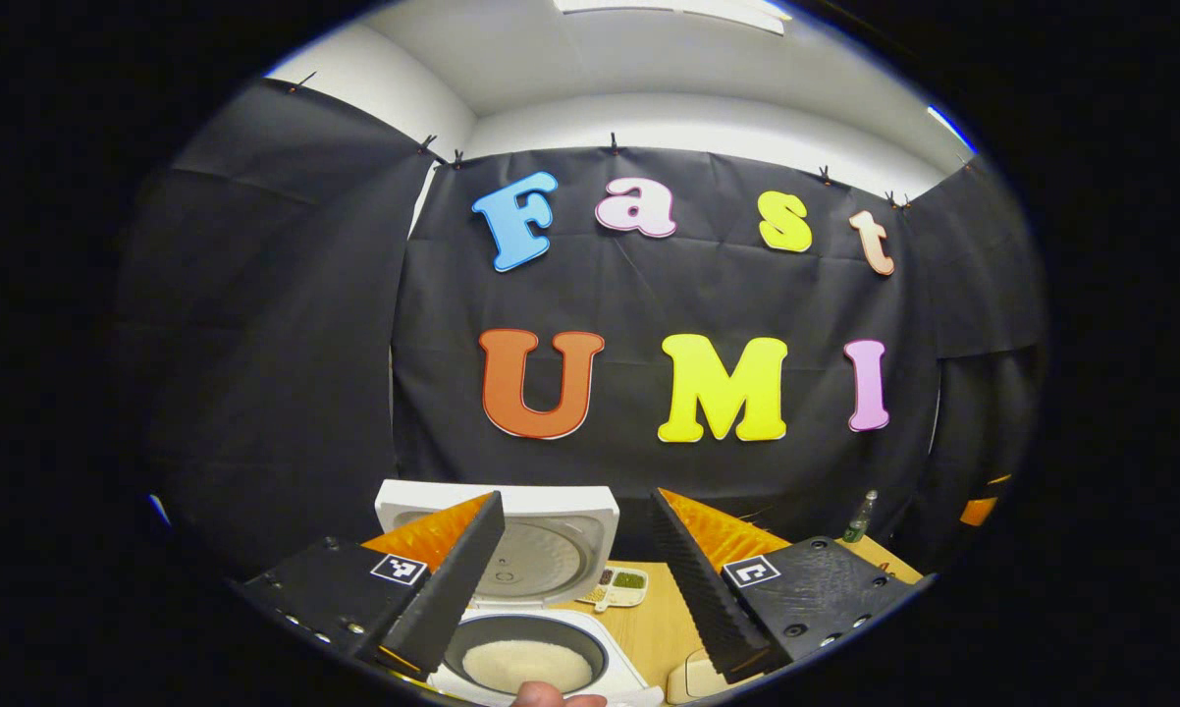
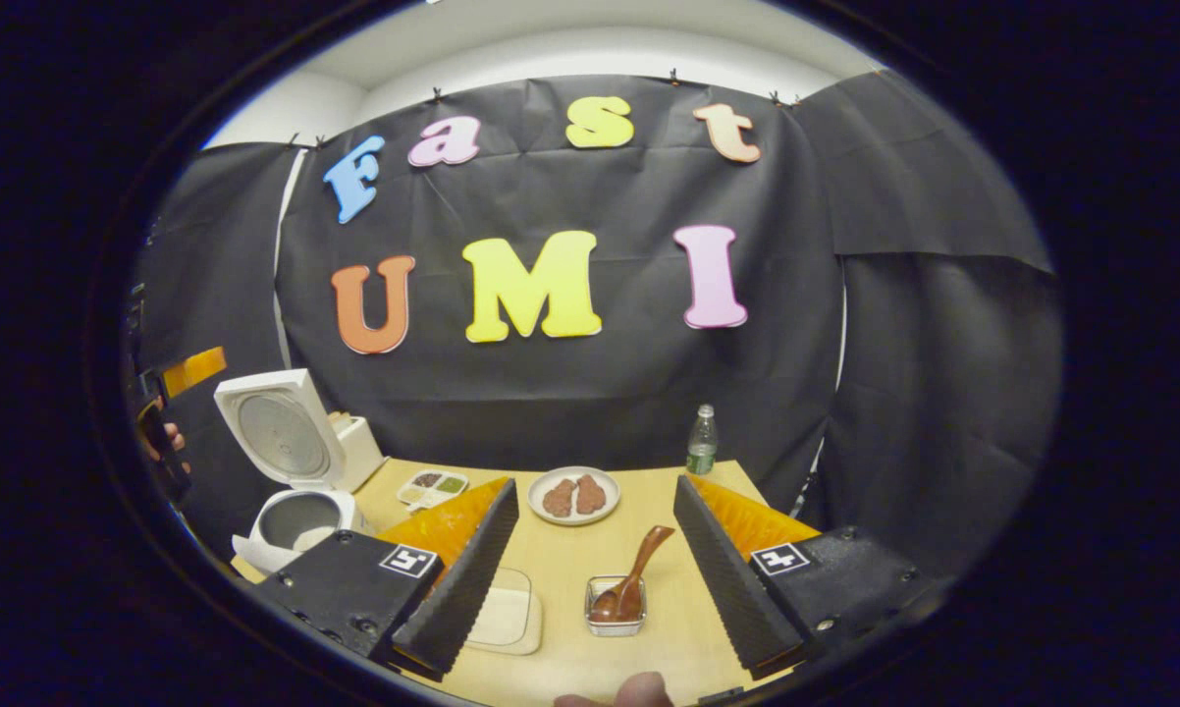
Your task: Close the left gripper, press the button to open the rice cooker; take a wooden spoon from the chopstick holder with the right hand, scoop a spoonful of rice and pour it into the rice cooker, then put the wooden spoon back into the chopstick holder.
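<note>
- Spoon (image 2: 632, 579) is sitting in the small holder (image 2: 616, 617) on the worktop (image 2: 570, 648), dead ahead of the right gripper (image 2: 596, 565), handle leaning up and away to the right
- Both grippers are gaping wide, holding nothing (left gripper (image 1: 575, 574) is hovering above the open rice cooker (image 1: 526, 628))

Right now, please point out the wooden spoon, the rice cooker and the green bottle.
wooden spoon (image 2: 639, 568): right gripper view, on its handle.
rice cooker (image 2: 278, 432): right gripper view, on its open lid.
green bottle (image 2: 702, 444): right gripper view, on its body.

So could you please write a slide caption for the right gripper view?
Open right gripper faces the wooden spoon resting in its holder; rice cooker lid up.
</note>
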Tool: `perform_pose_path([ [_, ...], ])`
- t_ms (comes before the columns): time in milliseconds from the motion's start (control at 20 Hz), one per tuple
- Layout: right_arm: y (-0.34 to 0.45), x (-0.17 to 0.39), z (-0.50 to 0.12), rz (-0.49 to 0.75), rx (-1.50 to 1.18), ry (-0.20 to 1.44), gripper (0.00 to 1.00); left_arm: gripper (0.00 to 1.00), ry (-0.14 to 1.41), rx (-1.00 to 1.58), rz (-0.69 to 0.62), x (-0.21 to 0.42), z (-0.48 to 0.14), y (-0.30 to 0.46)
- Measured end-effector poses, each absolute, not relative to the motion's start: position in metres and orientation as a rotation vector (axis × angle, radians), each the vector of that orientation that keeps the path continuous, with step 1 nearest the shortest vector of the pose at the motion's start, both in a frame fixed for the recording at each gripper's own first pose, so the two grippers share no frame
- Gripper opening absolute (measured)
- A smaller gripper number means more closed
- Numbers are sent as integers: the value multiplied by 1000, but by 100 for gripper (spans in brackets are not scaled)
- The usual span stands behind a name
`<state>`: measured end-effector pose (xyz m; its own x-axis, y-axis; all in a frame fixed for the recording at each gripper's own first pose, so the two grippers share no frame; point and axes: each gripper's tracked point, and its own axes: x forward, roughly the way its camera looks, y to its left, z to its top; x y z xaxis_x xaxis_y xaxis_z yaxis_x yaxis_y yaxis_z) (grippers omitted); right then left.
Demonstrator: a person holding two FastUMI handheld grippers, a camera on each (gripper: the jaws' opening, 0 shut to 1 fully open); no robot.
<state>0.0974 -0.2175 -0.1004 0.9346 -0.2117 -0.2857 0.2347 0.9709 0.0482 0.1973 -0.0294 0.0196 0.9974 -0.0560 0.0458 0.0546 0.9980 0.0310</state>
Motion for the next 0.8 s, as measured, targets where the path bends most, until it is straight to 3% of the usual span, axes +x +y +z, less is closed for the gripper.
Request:
perform_pose_path([
  [300,-261,100,-155,-276,140,395,99,94,-8,69,-37,154,-9,-40],
  [800,-277,163,-276,-192,410,570,99,94,86,6,-19,146,-23,-66],
])
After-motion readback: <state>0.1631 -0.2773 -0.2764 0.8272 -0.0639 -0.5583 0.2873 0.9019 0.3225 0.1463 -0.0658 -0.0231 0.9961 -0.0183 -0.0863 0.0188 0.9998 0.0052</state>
